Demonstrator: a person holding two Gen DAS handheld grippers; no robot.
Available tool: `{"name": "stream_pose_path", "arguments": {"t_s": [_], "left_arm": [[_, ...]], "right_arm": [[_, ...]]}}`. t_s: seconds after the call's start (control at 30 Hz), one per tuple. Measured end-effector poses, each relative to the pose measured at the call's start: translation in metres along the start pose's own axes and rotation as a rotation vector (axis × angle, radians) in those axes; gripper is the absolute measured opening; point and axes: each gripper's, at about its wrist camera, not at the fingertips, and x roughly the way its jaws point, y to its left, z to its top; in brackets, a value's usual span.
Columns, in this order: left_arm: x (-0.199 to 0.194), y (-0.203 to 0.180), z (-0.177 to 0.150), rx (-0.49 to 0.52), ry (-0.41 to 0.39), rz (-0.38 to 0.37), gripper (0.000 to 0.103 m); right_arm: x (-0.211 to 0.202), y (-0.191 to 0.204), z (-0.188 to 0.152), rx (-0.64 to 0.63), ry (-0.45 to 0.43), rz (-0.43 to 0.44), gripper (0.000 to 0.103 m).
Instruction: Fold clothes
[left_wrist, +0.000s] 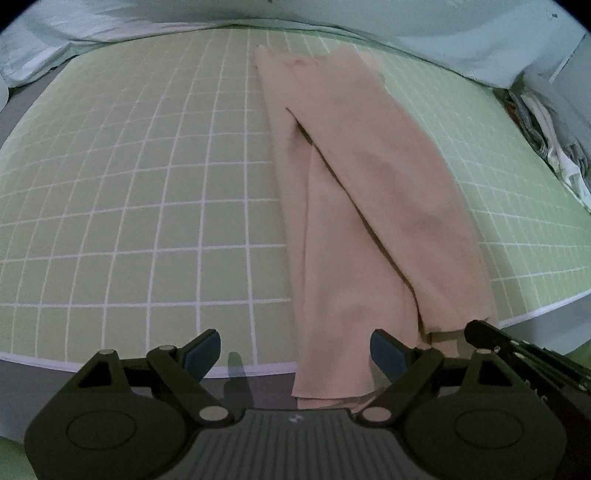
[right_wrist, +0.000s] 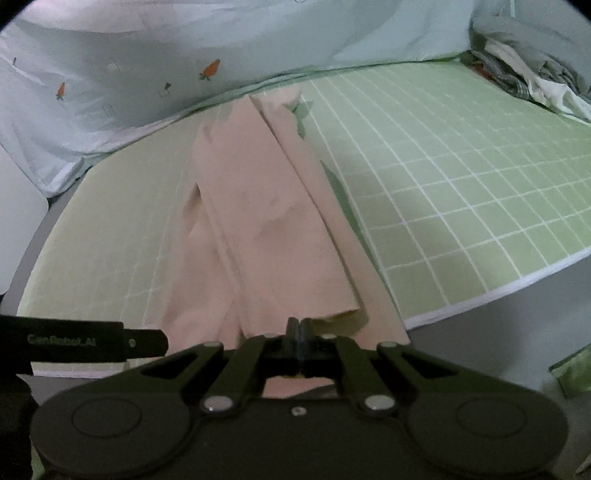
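The right gripper (right_wrist: 300, 334) pinches the pink cloth (right_wrist: 258, 221), the left gripper (left_wrist: 295, 354) is wide open, so one-sided pulling could twist the fold.

The left gripper (left_wrist: 295, 352) hung low and level with its two fingers spread wide apart and nothing between the blue pads (left_wrist: 201, 356). The right gripper (right_wrist: 299, 332) sat just beside it, its fingers pressed tight together at the tips, pinching a fold of the pink garment (right_wrist: 273, 221) at its near end.
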Motion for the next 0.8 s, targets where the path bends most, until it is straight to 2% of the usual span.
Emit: {"name": "stream_pose_path", "arguments": {"t_s": [0.13, 0.23, 0.3, 0.37, 0.47, 0.7, 0.8], "left_arm": [[0.003, -0.005, 0.004, -0.008, 0.007, 0.008, 0.088], [0.008, -0.009, 0.006, -0.014, 0.013, 0.006, 0.088], [0.014, -0.014, 0.007, -0.019, 0.018, 0.004, 0.088], [0.018, -0.016, 0.008, -0.024, 0.026, -0.003, 0.088], [0.027, -0.019, 0.008, -0.04, 0.036, -0.015, 0.087], [0.046, -0.028, 0.015, -0.076, 0.061, -0.027, 0.082], [0.053, -0.034, 0.019, -0.089, 0.067, -0.017, 0.082]], "right_arm": [[-0.004, -0.002, 0.004, -0.017, -0.007, -0.004, 0.004], [-0.007, -0.004, 0.009, -0.04, -0.038, -0.02, 0.018], [-0.007, -0.007, 0.013, -0.056, -0.057, -0.034, 0.034], [-0.003, -0.011, 0.017, -0.074, -0.052, -0.038, 0.042], [0.009, -0.019, 0.021, -0.081, -0.011, -0.036, 0.049], [0.035, -0.03, 0.032, -0.142, 0.071, -0.002, 0.077], [0.041, -0.033, 0.036, -0.147, 0.09, 0.009, 0.082]]}}
